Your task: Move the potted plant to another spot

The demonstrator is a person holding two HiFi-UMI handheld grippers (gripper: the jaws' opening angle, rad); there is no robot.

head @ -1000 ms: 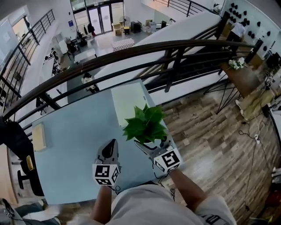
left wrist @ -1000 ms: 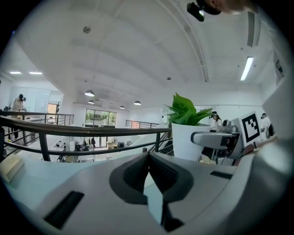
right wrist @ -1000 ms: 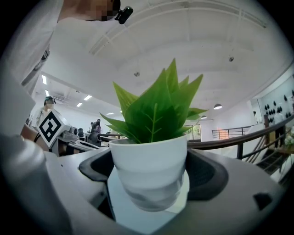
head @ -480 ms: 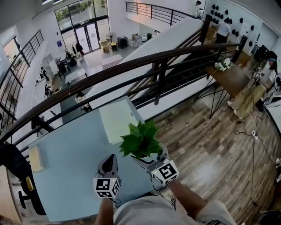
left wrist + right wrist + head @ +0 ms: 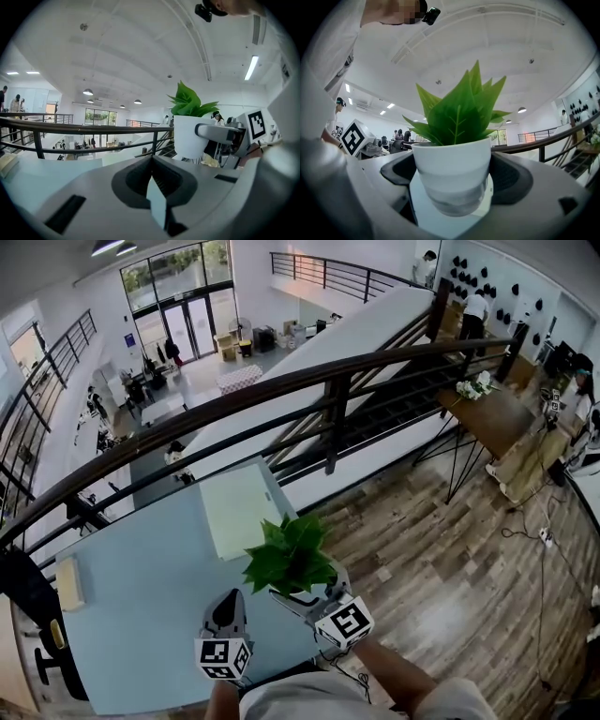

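The potted plant has broad green leaves in a white pot. My right gripper is shut on the pot's lower half, one jaw on each side, at the near right corner of the light blue table. I cannot tell whether the pot touches the table. My left gripper is just left of the plant, shut and empty. In the left gripper view the closed jaws point past the pot, which is held at the right.
A pale green mat lies at the table's far edge behind the plant. A wooden block sits at the far left. A dark railing runs beyond the table over an open hall. Wood floor lies to the right.
The head view has shifted, so table and plant sit lower and further left in the frame. The pot stays in the right gripper. The left gripper stays shut beside it.
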